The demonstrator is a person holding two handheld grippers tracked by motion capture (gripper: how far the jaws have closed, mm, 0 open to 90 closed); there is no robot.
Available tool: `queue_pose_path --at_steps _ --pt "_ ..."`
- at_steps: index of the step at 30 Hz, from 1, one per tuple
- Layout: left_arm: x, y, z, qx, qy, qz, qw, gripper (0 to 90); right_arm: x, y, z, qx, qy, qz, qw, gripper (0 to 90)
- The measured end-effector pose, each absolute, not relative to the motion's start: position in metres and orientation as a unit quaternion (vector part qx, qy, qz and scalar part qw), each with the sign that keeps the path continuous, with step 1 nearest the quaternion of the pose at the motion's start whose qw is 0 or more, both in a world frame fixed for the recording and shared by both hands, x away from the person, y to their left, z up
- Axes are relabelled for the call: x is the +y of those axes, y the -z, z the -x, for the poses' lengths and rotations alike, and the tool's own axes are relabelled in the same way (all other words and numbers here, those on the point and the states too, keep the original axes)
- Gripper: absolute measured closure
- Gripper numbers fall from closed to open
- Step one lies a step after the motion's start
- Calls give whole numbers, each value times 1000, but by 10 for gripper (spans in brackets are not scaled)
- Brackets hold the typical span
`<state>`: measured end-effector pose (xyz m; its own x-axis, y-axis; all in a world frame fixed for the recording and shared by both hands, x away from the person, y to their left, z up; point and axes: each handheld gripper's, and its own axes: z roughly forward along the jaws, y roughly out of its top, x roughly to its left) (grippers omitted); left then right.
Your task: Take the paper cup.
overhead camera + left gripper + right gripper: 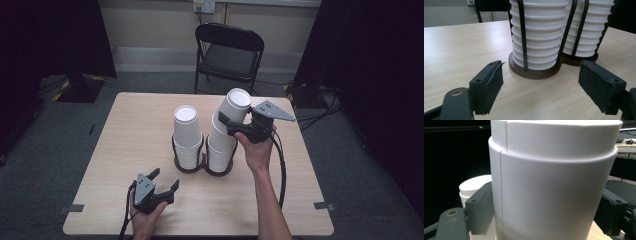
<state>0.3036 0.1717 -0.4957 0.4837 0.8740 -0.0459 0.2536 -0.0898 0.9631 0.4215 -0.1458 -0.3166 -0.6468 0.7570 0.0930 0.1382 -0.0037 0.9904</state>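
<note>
Two stacks of upturned white paper cups stand in a dark twin-ring holder point(189, 166) in the middle of the wooden table point(130, 125). The left stack point(187, 134) is upright. The top cups point(235, 106) of the right stack point(221, 150) lean to the right, and my right gripper point(231, 123) is shut on their sides. In the right gripper view the cup wall point(551, 195) sits between both pads point(480, 207), which press on it. My left gripper point(164, 181) rests low near the table's front edge, open, with its jaws toward the holder's base point(534, 73) and nothing between them.
A black folding chair point(229, 52) stands behind the table's far edge. Dark curtains hang at both sides. Bare wood lies to the left of the holder and along the front. A cable point(283, 170) trails from the right gripper along the forearm.
</note>
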Motion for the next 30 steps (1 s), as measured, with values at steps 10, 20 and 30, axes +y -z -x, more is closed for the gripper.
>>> queue_pose_path --at_steps 10,20,30 --pt "173 496 -304 417 -286 -677 536 194 -158 304 -417 646 -635 -342 251 167" --pt "173 496 -303 418 -291 -671 538 206 -172 298 -408 635 -635 -346 272 167" --pt "174 496 -303 421 -289 -666 544 213 -197 298 -397 617 -634 -369 285 168"
